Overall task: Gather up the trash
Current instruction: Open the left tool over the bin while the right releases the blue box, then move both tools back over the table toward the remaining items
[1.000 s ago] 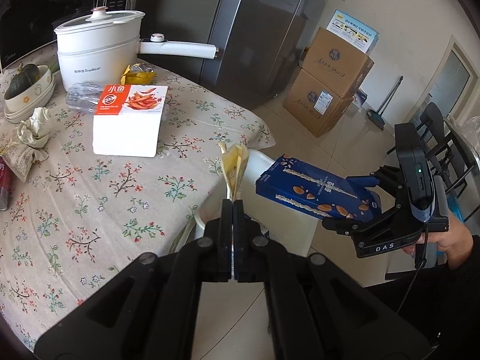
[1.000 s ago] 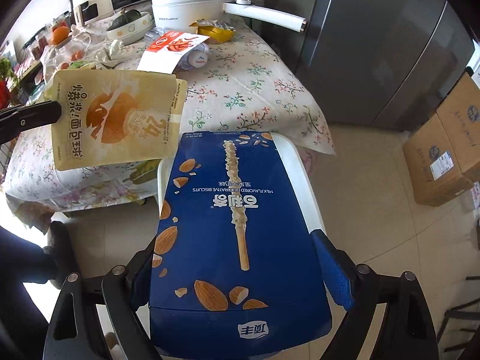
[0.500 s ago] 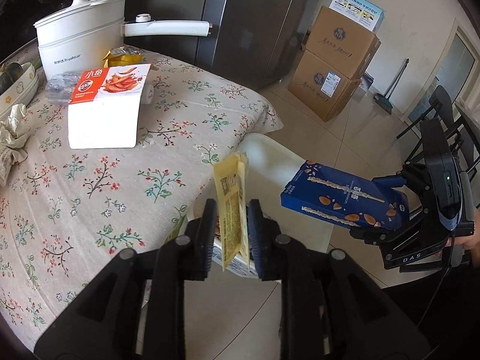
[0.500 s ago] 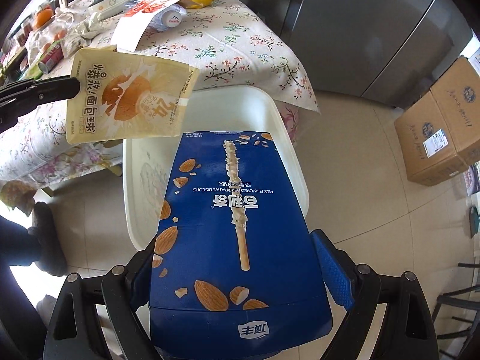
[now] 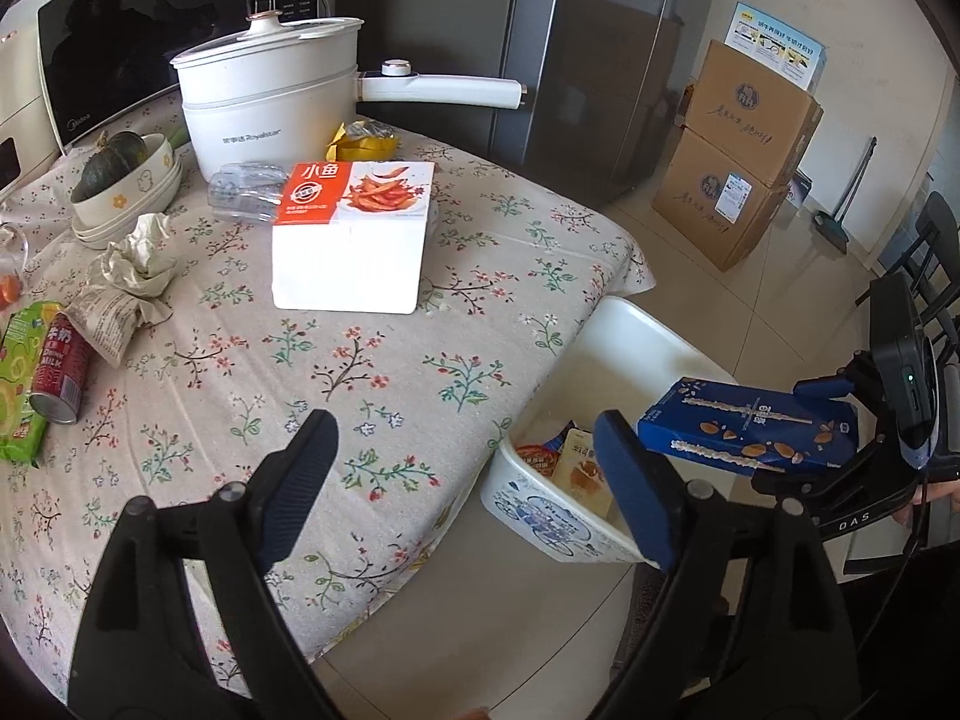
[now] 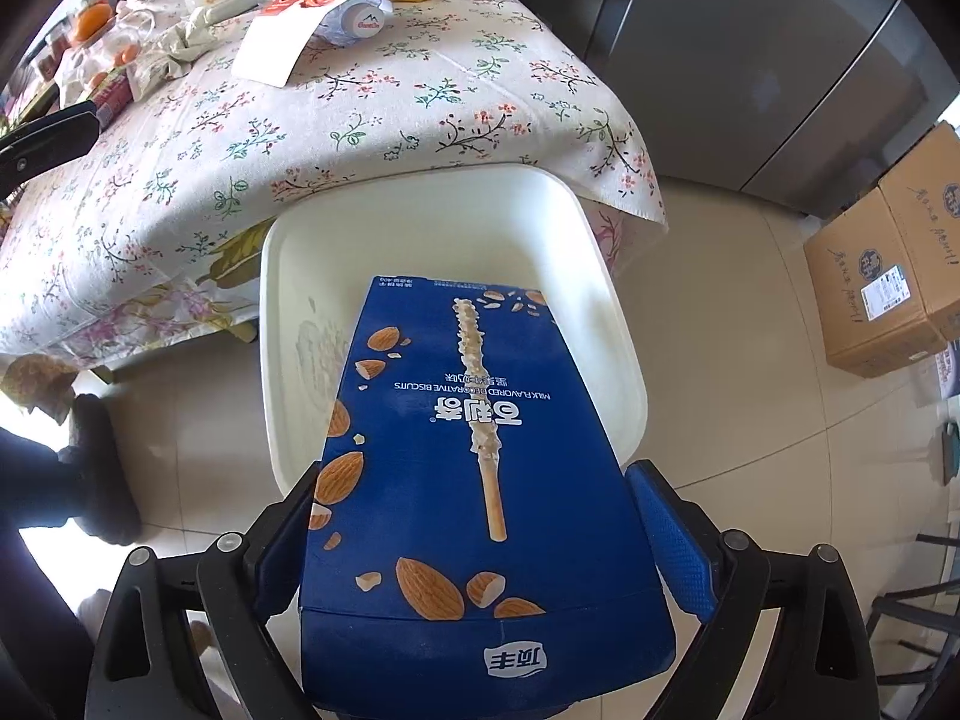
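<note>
My left gripper (image 5: 468, 480) is open and empty above the table's near corner. The yellow snack pouch (image 5: 579, 471) lies inside the white bin (image 5: 636, 330) beside the table, next to a red wrapper (image 5: 536, 458). My right gripper (image 6: 480, 534) is shut on a blue biscuit box (image 6: 474, 450) and holds it level over the white bin (image 6: 288, 252). The box also shows in the left wrist view (image 5: 747, 435). On the table lie a white and orange snack box (image 5: 354, 234), a crushed clear bottle (image 5: 249, 192), crumpled paper (image 5: 141, 255), a red can (image 5: 60, 372), a green packet (image 5: 18, 384) and a yellow wrapper (image 5: 363, 144).
A white electric pot (image 5: 270, 96) with a long handle and stacked bowls (image 5: 129, 192) holding a squash stand at the table's back. A microwave (image 5: 120, 42) and grey fridge (image 5: 594, 60) are behind. Cardboard boxes (image 5: 744, 156) stand on the floor right. A black chair (image 5: 924, 258) is at the far right.
My left gripper opened and let go of the yellow pouch, which dropped into the bin. The left gripper then swung back over the table. The right gripper came closer over the bin.
</note>
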`<state>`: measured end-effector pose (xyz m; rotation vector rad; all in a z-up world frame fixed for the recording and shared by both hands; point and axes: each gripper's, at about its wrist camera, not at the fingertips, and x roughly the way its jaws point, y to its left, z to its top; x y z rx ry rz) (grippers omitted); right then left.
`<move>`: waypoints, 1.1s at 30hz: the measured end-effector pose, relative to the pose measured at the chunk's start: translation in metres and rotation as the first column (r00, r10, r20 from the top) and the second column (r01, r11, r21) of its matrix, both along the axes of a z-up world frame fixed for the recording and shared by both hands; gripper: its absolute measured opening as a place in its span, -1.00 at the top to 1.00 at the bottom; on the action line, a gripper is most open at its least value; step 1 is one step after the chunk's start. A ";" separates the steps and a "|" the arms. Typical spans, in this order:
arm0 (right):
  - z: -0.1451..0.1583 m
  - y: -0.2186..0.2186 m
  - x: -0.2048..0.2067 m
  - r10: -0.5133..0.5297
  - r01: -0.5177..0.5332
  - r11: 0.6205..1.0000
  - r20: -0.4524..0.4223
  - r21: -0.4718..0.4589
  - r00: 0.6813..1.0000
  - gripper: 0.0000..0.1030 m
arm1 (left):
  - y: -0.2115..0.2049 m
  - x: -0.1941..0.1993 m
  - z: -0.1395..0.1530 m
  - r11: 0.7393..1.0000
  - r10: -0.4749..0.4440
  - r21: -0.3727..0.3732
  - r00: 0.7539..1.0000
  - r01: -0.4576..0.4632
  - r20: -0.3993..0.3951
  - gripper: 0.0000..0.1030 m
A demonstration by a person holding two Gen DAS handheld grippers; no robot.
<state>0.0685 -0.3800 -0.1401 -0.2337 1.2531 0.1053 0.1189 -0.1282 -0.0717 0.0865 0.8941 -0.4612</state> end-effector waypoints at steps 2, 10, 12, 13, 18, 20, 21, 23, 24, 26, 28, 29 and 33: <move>0.001 0.002 0.003 -0.007 0.007 1.000 0.008 -0.009 1.000 -0.94 | 0.006 0.001 0.000 1.000 0.019 0.009 1.000 -0.019 0.005 -0.79; 0.006 0.013 0.010 0.002 -0.002 1.000 0.019 -0.013 1.000 -0.95 | 0.029 0.005 0.004 0.998 0.064 0.009 0.998 -0.064 0.006 -0.82; 0.007 0.016 0.011 0.009 -0.009 1.000 0.020 -0.017 1.000 -0.95 | 0.034 0.007 0.005 0.997 0.074 0.009 0.997 -0.074 0.006 -0.82; 0.007 0.018 0.012 0.012 -0.011 1.000 0.021 -0.018 1.000 -0.95 | 0.036 0.007 0.005 0.997 0.078 0.010 0.997 -0.078 0.006 -0.82; 0.012 0.025 0.017 0.018 -0.017 1.000 0.037 -0.018 0.999 -0.95 | 0.046 0.009 0.006 0.995 0.098 0.019 0.995 -0.098 0.010 -0.82; 0.014 0.030 0.019 0.020 -0.019 1.000 0.046 -0.014 0.999 -0.95 | 0.051 0.010 0.006 0.994 0.107 0.024 0.994 -0.108 0.013 -0.82; 0.015 0.033 0.021 0.022 -0.021 1.000 0.050 -0.013 0.999 -0.95 | 0.054 0.011 0.006 0.993 0.113 0.027 0.993 -0.113 0.014 -0.82; 0.018 0.039 0.024 0.027 -0.027 1.000 0.060 -0.012 0.998 -0.95 | 0.060 0.013 0.006 0.991 0.126 0.032 0.992 -0.126 0.014 -0.82; 0.019 0.043 0.027 0.031 -0.030 0.999 0.066 -0.012 0.997 -0.95 | 0.064 0.013 0.006 0.991 0.133 0.034 0.991 -0.133 0.014 -0.82; 0.021 0.050 0.032 0.037 -0.036 0.999 0.078 -0.013 0.996 -0.95 | 0.072 0.015 0.006 0.988 0.146 0.038 0.989 -0.147 0.015 -0.82; 0.024 0.058 0.037 0.040 -0.039 0.999 0.089 -0.018 0.995 -0.95 | 0.080 0.016 0.005 0.986 0.163 0.043 0.987 -0.163 0.017 -0.82; 0.025 0.061 0.040 0.041 -0.040 0.999 0.095 -0.020 0.995 -0.95 | 0.085 0.017 0.005 0.984 0.172 0.046 0.985 -0.172 0.018 -0.82; 0.031 0.077 0.052 0.038 -0.037 0.999 0.117 -0.016 0.992 -0.95 | 0.105 0.021 0.003 0.975 0.214 0.057 0.977 -0.215 0.018 -0.82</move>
